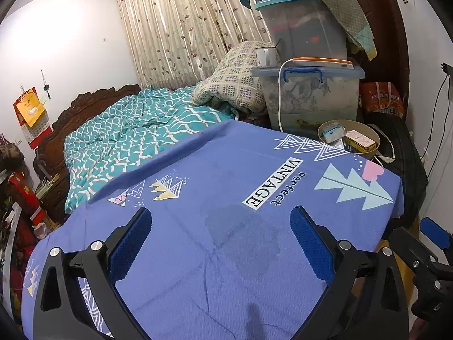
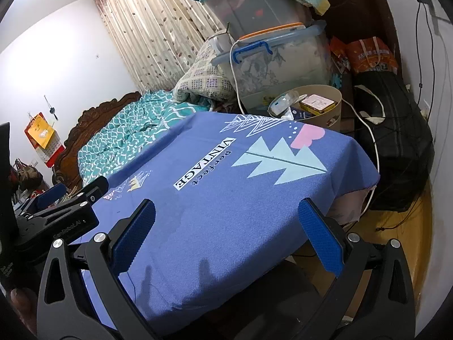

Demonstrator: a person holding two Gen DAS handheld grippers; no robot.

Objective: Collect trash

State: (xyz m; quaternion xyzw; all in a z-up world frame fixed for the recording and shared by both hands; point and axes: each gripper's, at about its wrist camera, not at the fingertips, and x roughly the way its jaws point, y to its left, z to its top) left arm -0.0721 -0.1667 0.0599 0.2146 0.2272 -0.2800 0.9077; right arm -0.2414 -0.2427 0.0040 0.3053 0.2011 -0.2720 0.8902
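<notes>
Left wrist cam sits low and close over the blue cloth (image 1: 226,198), facing 12 o'clock toward the curtain (image 1: 175,28), with the bin (image 1: 349,138) at 1 o'clock. Right wrist cam is beside it on the right, tilted, same heading, bin (image 2: 317,104) at 12 o'clock. Both share cloth, bed, stacked boxes; each catches the other gripper at its edge.

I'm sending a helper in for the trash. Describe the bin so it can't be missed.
Start at the blue cloth-covered table and go to its far right corner. There stands a round beige bin, below the stacked clear storage boxes. It alone is open-topped, with small cartons inside.
</notes>
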